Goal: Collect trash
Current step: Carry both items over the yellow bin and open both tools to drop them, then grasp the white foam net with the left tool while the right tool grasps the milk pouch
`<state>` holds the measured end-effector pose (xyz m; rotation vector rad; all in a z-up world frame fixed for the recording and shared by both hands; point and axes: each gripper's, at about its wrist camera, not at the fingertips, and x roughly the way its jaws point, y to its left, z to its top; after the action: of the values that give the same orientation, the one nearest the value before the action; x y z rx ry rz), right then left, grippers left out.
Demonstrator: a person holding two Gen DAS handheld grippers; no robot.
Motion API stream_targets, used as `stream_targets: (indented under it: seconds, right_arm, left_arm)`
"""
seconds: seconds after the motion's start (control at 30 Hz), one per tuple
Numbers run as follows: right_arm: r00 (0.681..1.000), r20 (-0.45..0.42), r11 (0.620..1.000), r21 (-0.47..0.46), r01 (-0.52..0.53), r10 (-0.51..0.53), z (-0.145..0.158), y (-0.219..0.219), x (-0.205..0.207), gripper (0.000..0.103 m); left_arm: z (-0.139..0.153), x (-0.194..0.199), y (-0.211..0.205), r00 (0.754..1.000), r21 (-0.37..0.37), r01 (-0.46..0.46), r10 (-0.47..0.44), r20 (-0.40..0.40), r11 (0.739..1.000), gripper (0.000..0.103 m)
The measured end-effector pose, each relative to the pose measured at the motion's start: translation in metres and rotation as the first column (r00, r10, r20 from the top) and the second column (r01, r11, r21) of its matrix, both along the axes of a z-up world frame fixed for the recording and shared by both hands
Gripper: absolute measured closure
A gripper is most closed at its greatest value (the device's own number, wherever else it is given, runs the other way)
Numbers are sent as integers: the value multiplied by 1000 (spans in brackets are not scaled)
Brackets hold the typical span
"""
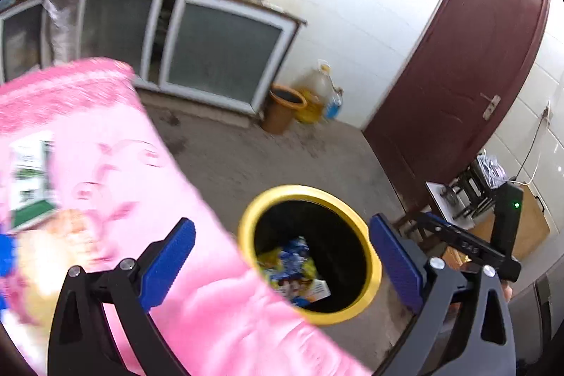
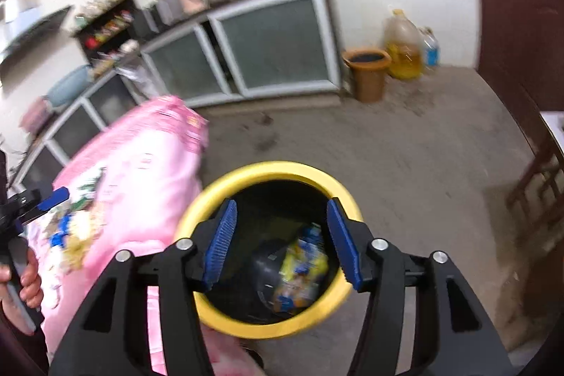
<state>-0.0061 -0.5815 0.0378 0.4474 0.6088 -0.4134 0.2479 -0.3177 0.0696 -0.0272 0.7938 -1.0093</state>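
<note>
Right wrist view: one yellow-rimmed trash bin (image 2: 271, 328), lower centre, wrappers (image 2: 299, 270) inside.
Two grippers, right gripper (image 2: 282, 242) and left gripper (image 1: 282, 266), both jaws apart, gripping nothing; one pink cloth (image 2: 141, 171) left.

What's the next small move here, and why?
Probably swing the left gripper back over the pink cloth-covered surface toward the green-and-white packet lying there. Both the left and the right gripper are open and empty, and wrappers already lie in the yellow-rimmed black bin.

A yellow-rimmed black bin (image 2: 268, 175) stands upright on the floor — open-topped. Inside lie crumpled wrappers (image 2: 299, 270) — yellow and blue.
</note>
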Motion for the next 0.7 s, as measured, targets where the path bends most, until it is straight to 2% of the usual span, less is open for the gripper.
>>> stream_targets:
  seconds: [0.17,0.3,0.4,0.47,0.5,0.63,0.7]
  right_arm:
    - [987,75,989,-50,-136,140,29,61,10,45]
    - [972,71,972,-87,-219,226,41,109,33,43]
    - [952,55,950,-111,-292,300,46,142,57,39]
    - [933,28,927,-130,-353,359,45,169,80,38]
    - [926,18,919,-133,-372,377,44,180,88,38]
    - [847,-7,840,-121,-528,531,34,232,138,37]
    - [817,-53,803,-159,-575,575,31,257,168,36]
  left_arm:
    - [25,-1,104,985,0,-139,138,105,990,8]
    - [31,1,183,944,80,-276,255,208,958,8]
    - [30,11,241,898,164,-386,329,291,908,8]
    - [27,22,285,854,214,-481,398,336,850,8]
    - [26,30,307,826,236,-532,437,356,813,8]
    - [23,61,367,762,270,-635,527,376,724,8]
    - [20,75,389,739,277,-665,558,376,694,8]
